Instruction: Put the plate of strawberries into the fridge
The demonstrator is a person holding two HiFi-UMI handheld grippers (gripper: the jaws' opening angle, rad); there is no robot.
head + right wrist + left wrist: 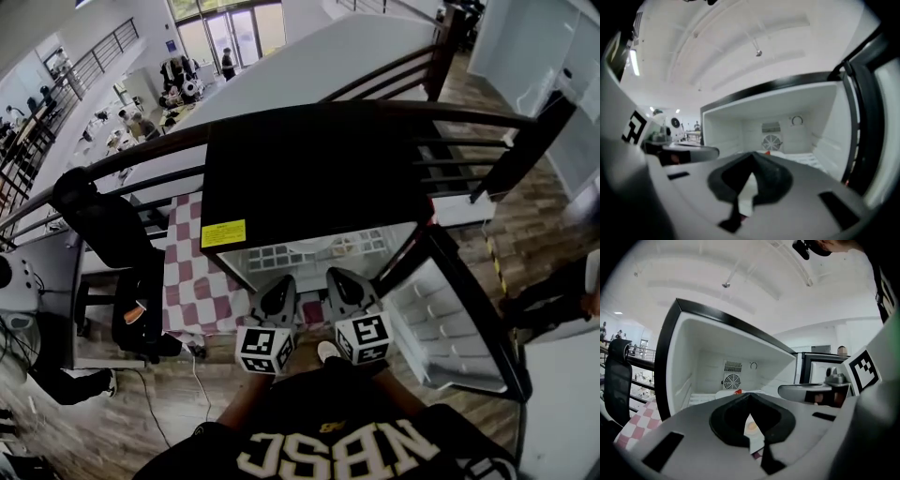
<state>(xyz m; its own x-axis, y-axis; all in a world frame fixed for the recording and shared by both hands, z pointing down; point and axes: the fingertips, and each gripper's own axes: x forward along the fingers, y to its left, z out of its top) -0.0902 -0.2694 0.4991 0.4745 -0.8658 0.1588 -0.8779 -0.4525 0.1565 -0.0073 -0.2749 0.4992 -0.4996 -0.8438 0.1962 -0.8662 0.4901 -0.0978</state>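
The black fridge (309,178) stands open, its door (455,323) swung out to the right. The plate of strawberries (725,393) lies deep inside below the rear fan, well beyond both jaws. A checkered worktop (192,272) and a black chair (103,225) stand to the fridge's left. The left gripper (749,398) and right gripper (752,158) hover side by side at the fridge's mouth, jaws pressed together and holding nothing, with only white shelf between them and the plate.

The black fridge (309,178) stands open (white inside), its door (450,319) swung to the right. The white plate (725,394) of red strawberries (737,391) sits deep inside, near the back wall.
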